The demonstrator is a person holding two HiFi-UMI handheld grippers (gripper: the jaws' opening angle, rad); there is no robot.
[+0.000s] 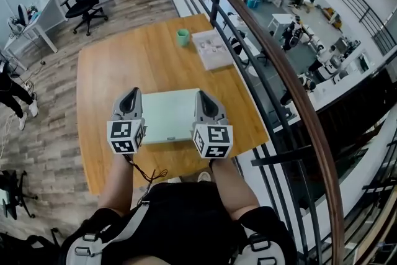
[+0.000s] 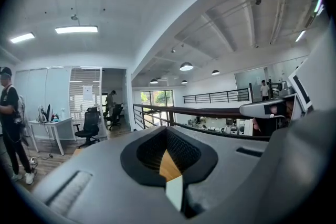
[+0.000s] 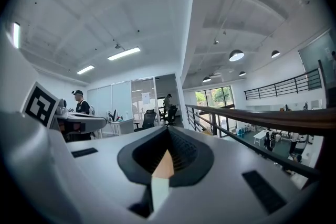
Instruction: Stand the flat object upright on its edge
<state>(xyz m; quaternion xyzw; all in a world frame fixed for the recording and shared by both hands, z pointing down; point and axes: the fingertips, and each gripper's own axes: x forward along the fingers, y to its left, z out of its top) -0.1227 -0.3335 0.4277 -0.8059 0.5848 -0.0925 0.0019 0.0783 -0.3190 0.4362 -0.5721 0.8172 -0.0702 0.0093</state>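
Placement hints at a two-sided squeeze. The left tongs and right tongs, each pressed together on nothing, flank opposite edges of the pale green flat panel. It lies flat on the wooden counter, likely ready for tipping upright.

Flat board: pale mint-white rect. panel, thin, plain top, no markings visible. Lies flat on wooden table, broad face up, no edge raised. Long sides run approx. 9-to-3 o'clock, 3 o'clock end skewed slightly toward 12. Sits at table's 6 o'clock end, roughly mid-width, near front edge.
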